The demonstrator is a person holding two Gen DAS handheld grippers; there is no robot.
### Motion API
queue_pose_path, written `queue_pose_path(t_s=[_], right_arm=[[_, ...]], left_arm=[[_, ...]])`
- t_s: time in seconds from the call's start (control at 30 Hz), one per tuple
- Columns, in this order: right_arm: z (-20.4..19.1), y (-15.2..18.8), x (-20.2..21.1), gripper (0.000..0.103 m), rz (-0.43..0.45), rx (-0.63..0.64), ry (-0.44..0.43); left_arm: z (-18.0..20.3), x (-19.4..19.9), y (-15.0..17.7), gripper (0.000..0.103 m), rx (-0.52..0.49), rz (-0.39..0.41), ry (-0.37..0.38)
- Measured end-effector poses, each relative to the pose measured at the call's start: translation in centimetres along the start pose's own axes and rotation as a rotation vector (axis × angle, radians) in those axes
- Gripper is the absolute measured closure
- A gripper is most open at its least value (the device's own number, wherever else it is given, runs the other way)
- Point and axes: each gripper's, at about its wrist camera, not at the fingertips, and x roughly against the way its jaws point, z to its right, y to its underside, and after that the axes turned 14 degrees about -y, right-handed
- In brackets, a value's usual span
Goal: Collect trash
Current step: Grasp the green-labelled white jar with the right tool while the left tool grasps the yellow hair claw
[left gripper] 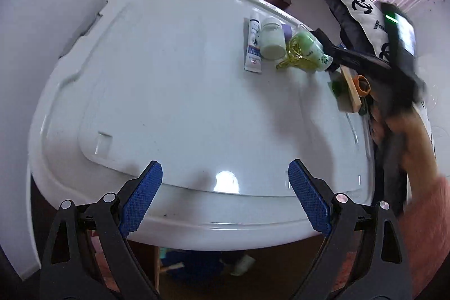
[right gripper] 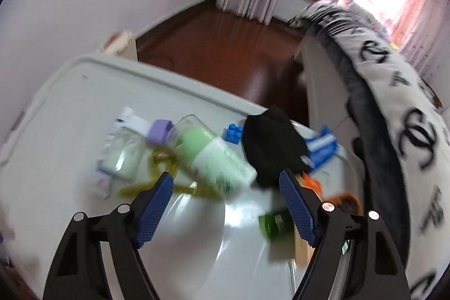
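Both tongs, the left gripper (left gripper: 225,182) and right gripper (right gripper: 226,194), gape wide and empty above the white plastic lid (left gripper: 168,103); one green bottle (right gripper: 213,156), one white tube (left gripper: 253,47) and one crumpled black cloth (right gripper: 271,145) lie far right.

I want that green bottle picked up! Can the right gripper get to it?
Probably yes. The right gripper is open and empty, with the green bottle lying just ahead. Only the yellow cord tangles beside it, and a black cloth sits close.

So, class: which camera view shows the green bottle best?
The left wrist view: the green bottle is sharp there, lying beside the white jar. The right wrist view shows it bigger and closer, but motion-blurred.
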Motion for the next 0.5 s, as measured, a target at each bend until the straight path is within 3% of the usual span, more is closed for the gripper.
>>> queue_pose_path(t_s=[0.17, 0.2, 0.27, 0.4, 0.5], right_arm=[[-0.3, -1.5, -5.6, 0.040, -0.170, 0.071, 0.031], [-0.4, -1.3, -5.9, 0.047, -0.178, 0.078, 0.031], [-0.1, -1.3, -5.3, 0.056, -0.163, 0.014, -0.052], [-0.1, 0.1, -3.4, 0.056, -0.138, -0.029, -0.091], [0.6, 2.2, -1.0, 0.056, -0.117, -0.121, -0.167]], left_arm=[[0.4, -1.0, -0.2, 0.014, -0.007, -0.031, -0.001], [0.4, -1.2, -0.2, 0.014, -0.004, -0.039, 0.003], [0.7, -1.5, 0.0, 0.014, -0.006, -0.049, 0.003], [1.1, -1.7, 0.1, 0.014, -0.022, -0.036, -0.020], [1.0, -1.4, 0.0, 0.014, -0.029, -0.034, -0.024]])
